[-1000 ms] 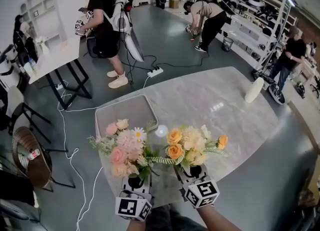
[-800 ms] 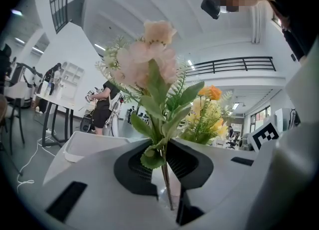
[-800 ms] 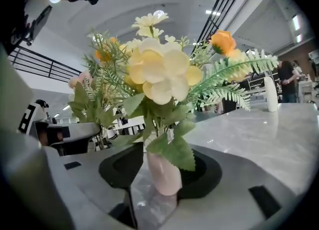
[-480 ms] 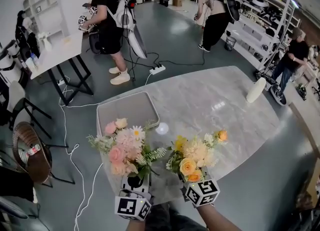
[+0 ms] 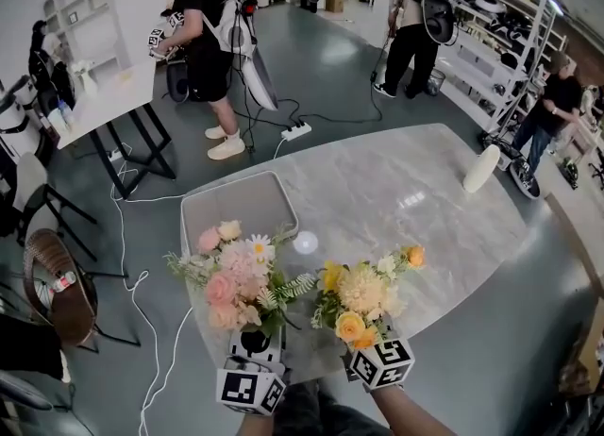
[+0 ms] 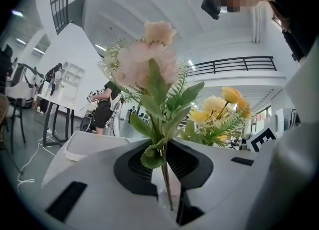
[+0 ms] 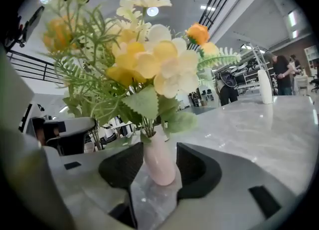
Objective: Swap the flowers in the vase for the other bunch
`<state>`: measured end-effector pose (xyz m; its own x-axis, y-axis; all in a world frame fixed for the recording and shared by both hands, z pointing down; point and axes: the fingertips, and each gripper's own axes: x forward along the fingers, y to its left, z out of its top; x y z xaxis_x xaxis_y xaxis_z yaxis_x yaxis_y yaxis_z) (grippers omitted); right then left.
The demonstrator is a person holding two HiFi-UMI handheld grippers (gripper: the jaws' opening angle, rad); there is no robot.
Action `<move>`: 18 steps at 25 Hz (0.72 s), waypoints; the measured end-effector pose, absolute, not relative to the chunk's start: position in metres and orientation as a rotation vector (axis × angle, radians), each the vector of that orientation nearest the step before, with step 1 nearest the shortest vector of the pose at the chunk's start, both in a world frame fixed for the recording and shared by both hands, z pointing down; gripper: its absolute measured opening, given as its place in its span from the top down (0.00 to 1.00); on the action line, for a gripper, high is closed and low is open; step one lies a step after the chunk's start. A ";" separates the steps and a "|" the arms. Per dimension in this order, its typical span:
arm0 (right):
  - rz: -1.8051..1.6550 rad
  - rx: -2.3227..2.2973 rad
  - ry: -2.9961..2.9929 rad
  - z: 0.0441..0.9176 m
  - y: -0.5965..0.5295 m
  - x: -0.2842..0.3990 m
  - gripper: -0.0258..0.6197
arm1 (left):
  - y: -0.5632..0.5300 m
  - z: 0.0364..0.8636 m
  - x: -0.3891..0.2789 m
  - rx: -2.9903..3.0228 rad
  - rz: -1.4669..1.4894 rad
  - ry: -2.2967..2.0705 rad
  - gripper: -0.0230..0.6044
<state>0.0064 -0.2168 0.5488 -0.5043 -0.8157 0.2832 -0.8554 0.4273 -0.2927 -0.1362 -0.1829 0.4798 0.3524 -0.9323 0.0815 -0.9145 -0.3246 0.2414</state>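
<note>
Marble desk (image 5: 415, 198) spreads ahead; left tongs (image 6: 167, 172) pinch the pink bunch (image 6: 149, 59) by its stems, right tongs (image 7: 160, 163) clamp the vase (image 7: 159, 172) of yellow flowers (image 7: 149, 62) (the head view hides that vase under blooms).

Site: open robotics lab / workshop hall.
Grey floor with trailing cables (image 5: 120, 236) and power strip (image 5: 293, 132); equipment racks (image 5: 486, 42) along the right wall; person wearing backpack rig (image 5: 203, 19).
</note>
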 end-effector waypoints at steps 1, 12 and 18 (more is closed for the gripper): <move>0.622 1.510 -2.569 0.550 -0.216 0.007 0.65 | -0.183 0.480 -0.137 2.370 -0.106 -1.658 0.86; 0.661 1.502 -2.564 0.555 -0.208 0.011 0.65 | -0.172 0.481 -0.135 2.356 -0.105 -1.675 0.86; 0.686 1.522 -2.554 0.556 -0.206 0.020 0.65 | -0.171 0.483 -0.132 2.344 -0.110 -1.679 0.86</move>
